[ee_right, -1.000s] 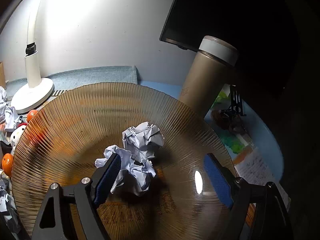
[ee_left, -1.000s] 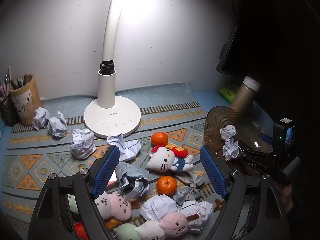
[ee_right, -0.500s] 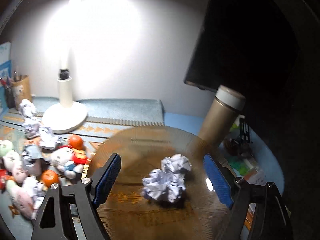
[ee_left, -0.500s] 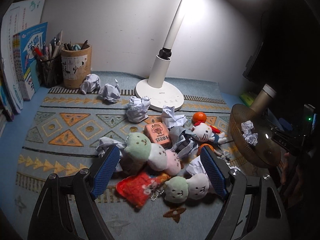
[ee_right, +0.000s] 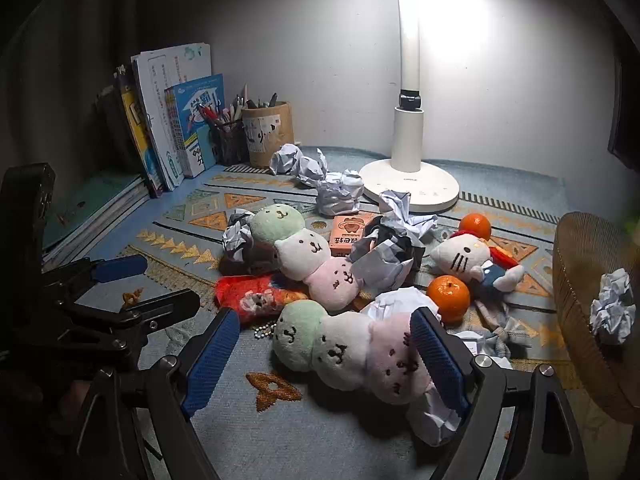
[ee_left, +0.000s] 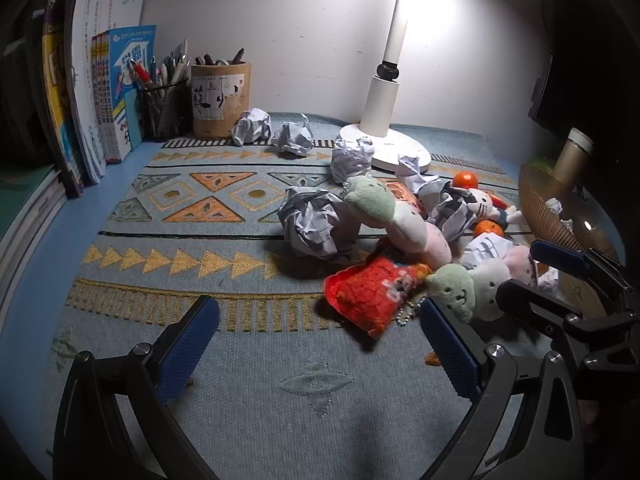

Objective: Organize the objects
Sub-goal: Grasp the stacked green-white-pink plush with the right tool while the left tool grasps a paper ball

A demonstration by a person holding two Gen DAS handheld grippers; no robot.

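Two orange mandarins, two three-ball plush dumpling toys are lying mid-frame; both grippers' jaws are opening, gripping nothing.

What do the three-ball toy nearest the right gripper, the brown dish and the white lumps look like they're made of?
Three-ball toy: soft plush, fuzzy matte pile with stitched faces. Brown dish: probably amber glass or plastic, finely ribbed; the left wrist view shows a bright glint. White lumps such as this one: crumpled paper, with sharp creases and faint print.
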